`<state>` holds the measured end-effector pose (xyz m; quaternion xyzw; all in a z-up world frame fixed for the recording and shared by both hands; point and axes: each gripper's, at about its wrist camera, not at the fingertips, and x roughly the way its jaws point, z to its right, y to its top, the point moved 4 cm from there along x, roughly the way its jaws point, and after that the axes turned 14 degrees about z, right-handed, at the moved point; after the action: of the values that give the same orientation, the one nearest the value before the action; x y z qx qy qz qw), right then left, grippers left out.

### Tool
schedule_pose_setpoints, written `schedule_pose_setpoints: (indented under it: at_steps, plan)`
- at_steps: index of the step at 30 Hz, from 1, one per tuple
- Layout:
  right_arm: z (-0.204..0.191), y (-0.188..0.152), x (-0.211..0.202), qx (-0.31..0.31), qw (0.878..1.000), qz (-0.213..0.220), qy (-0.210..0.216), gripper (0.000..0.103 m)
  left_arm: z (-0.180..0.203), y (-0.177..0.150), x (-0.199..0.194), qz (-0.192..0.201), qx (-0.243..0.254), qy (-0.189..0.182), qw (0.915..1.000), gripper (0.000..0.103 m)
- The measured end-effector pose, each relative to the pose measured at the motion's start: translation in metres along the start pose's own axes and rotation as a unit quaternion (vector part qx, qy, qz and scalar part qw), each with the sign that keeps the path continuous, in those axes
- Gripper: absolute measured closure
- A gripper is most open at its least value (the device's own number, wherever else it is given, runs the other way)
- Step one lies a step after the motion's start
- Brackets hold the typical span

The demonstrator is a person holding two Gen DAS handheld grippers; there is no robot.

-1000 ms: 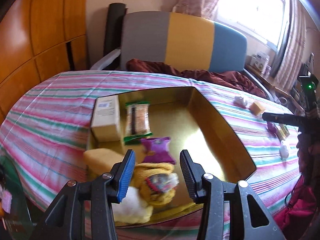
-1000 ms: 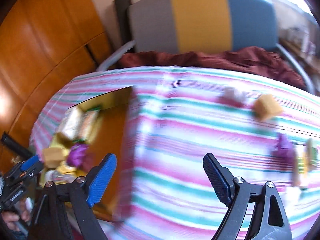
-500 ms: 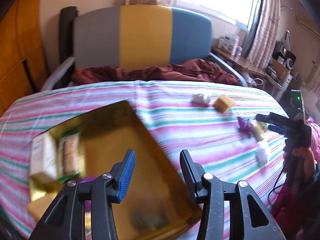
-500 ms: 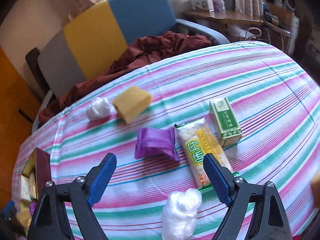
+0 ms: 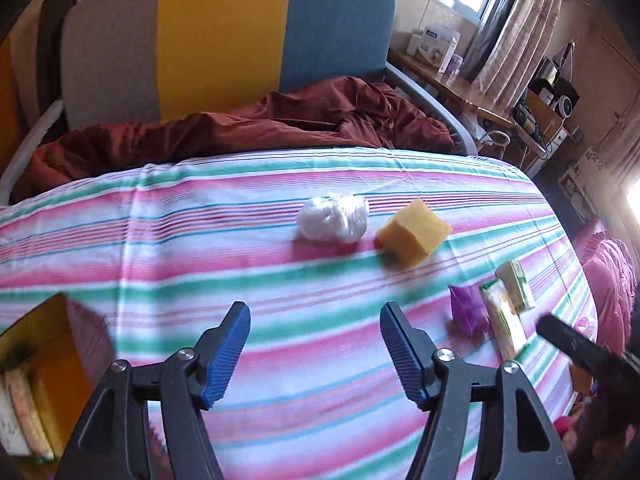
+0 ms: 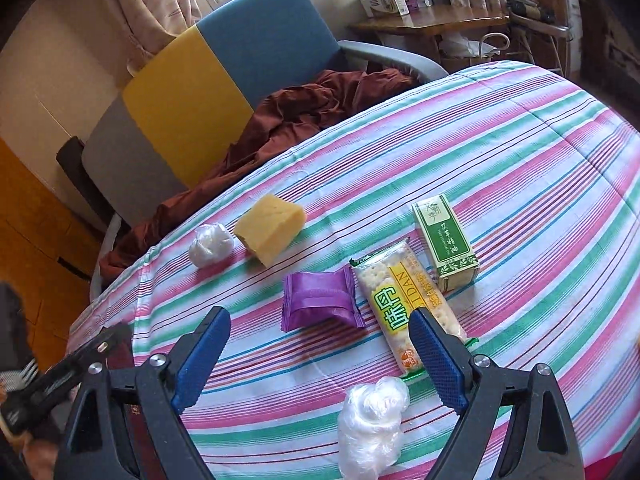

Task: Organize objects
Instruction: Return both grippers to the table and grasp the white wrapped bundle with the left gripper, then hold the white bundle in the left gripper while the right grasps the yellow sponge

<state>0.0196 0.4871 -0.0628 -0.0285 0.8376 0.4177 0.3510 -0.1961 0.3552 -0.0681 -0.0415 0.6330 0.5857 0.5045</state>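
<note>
My left gripper [image 5: 315, 350] is open and empty over the striped tablecloth [image 5: 240, 264]. Ahead of it lie a white plastic wad [image 5: 333, 219] and a yellow sponge block [image 5: 414, 233]. My right gripper [image 6: 320, 354] is open and empty. A second white plastic wad [image 6: 372, 416] lies between its fingers, close to the camera. Ahead of it are a purple packet [image 6: 320, 298], a cracker pack [image 6: 404, 312], a green box [image 6: 444, 242], the sponge block [image 6: 270, 228] and the far wad [image 6: 210, 244]. The gold tray [image 5: 44, 380] with items shows at the left edge.
A grey, yellow and blue chair [image 5: 224, 36] with a dark red cloth [image 5: 240, 128] stands behind the table. A wooden side table [image 6: 432, 20] with boxes is at the back right. The right gripper's body [image 5: 580, 354] shows at the right of the left wrist view.
Both grippers swung right, away from the gold tray toward the loose items. The left view now faces the wad and sponge. The right gripper came closer to the purple packet and near wad.
</note>
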Motion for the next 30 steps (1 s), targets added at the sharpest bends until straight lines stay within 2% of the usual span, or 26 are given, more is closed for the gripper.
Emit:
schedule_pose_setpoints:
  at_steps: [5, 12, 16, 17, 18, 19, 20, 23, 30]
  plan:
    - [0.000, -0.002, 0.002, 0.008, 1.000, -0.012, 0.009, 0.011, 0.001, 0.021, 0.047, -0.003, -0.025, 0.005, 0.9997, 0.021]
    - [0.001, -0.005, 0.007, 0.015, 0.999, -0.029, 0.014, 0.011, 0.004, 0.040, 0.093, 0.001, -0.050, 0.015, 0.9986, 0.019]
    - [0.000, -0.006, 0.009, 0.017, 0.999, -0.034, 0.018, 0.011, 0.012, 0.044, 0.114, -0.004, -0.039, 0.020, 0.9990, 0.019]
    - [0.000, -0.006, 0.009, 0.017, 0.999, -0.034, 0.019, 0.011, 0.013, 0.042, 0.120, -0.013, -0.037, 0.016, 0.9991, 0.020]
    - [-0.001, -0.006, 0.009, 0.016, 0.999, -0.034, 0.018, 0.011, 0.012, 0.037, 0.127, -0.024, -0.034, 0.021, 0.9989, 0.036]
    - [-0.001, -0.006, 0.009, 0.014, 0.999, -0.033, 0.017, 0.011, 0.012, 0.033, 0.129, -0.028, -0.029, 0.026, 0.9989, 0.037]
    - [0.000, -0.006, 0.009, 0.013, 0.999, -0.032, 0.016, 0.011, 0.013, 0.032, 0.126, -0.014, -0.019, 0.024, 0.9994, 0.038]
    - [0.001, -0.004, 0.009, 0.014, 0.999, -0.028, 0.015, 0.011, 0.011, 0.022, 0.115, -0.011, -0.018, 0.012, 0.9997, 0.042]
    - [0.005, 0.005, 0.004, 0.015, 1.000, -0.005, 0.008, 0.011, 0.012, -0.017, 0.067, -0.013, 0.003, 0.025, 0.9996, 0.042]
